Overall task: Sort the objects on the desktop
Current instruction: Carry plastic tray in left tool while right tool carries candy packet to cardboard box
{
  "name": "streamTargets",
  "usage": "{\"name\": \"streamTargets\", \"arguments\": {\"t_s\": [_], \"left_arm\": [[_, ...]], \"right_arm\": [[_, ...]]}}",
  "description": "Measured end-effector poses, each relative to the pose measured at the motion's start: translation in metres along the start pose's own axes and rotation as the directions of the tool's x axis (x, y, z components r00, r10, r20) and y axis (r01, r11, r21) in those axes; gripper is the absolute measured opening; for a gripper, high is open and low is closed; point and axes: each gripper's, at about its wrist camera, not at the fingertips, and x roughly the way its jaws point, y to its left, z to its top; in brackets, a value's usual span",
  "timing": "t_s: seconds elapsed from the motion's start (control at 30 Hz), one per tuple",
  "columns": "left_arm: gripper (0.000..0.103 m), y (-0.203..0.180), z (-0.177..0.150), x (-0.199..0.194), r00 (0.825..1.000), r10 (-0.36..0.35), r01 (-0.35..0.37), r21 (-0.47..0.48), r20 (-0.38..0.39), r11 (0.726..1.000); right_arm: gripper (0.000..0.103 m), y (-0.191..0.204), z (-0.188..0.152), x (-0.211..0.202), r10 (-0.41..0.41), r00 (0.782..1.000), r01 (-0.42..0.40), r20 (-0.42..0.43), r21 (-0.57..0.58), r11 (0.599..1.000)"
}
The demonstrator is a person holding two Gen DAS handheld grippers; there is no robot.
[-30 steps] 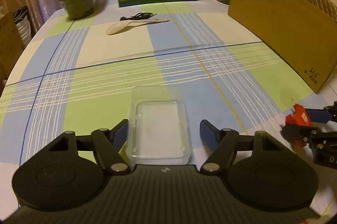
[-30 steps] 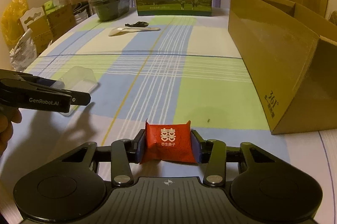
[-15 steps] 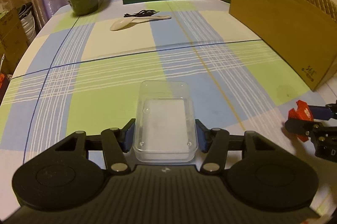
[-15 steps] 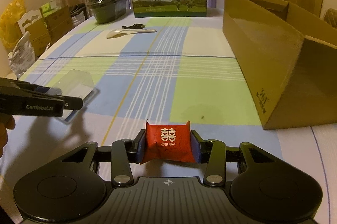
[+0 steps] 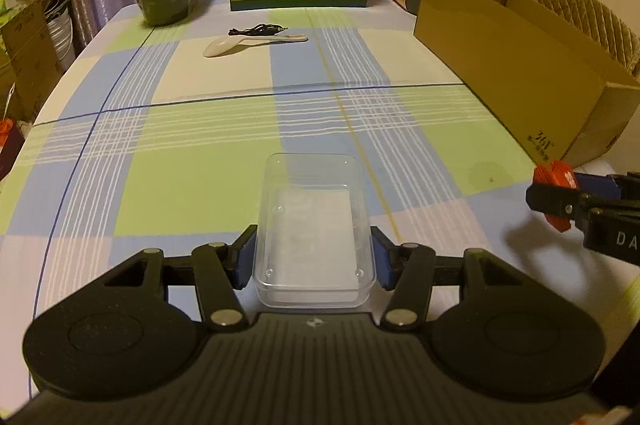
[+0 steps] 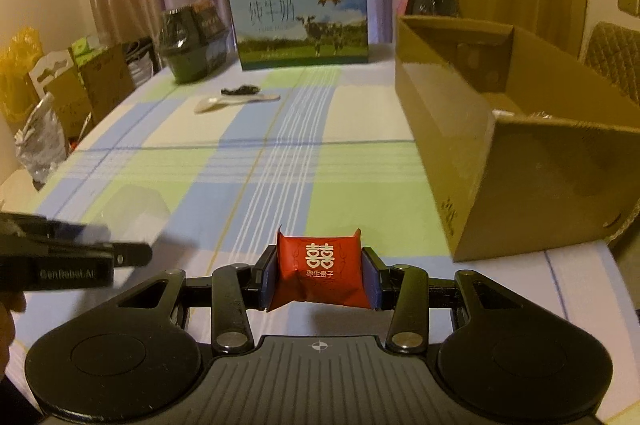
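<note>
Grippers both grasp loads above the checked tablecloth (image 5: 192,153): the left gripper (image 5: 314,257) clamps a clear plastic box (image 5: 314,225), the right gripper (image 6: 320,275) pinches a red packet (image 6: 320,271). Open cardboard carton (image 6: 500,145) sits at two o'clock; spoon (image 5: 248,43) and black cable (image 5: 256,30) lie at twelve.

Both wrist views look low across the table (image 5: 200,145), sharing the milk carton (image 6: 300,21).

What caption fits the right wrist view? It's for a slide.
Right gripper clamps a red packet above the plaid tablecloth, beside an open cardboard box.
</note>
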Motion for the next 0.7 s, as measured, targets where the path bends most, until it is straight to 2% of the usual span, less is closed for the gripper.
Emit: {"name": "streamTargets", "arguments": {"t_s": [0.4,0.7], "left_arm": [[0.052,-0.046,0.005,-0.037,0.998,-0.045,0.045,0.003,0.043,0.999],[0.052,-0.081,0.017,-0.05,0.994,-0.094,0.091,0.04,0.058,0.995]], "right_arm": [[0.04,-0.011,0.007,-0.035,-0.009,0.998,0.008,0.061,0.019,1.0],[0.04,-0.036,0.014,-0.063,-0.06,0.992,0.056,0.113,0.042,0.998]]}}
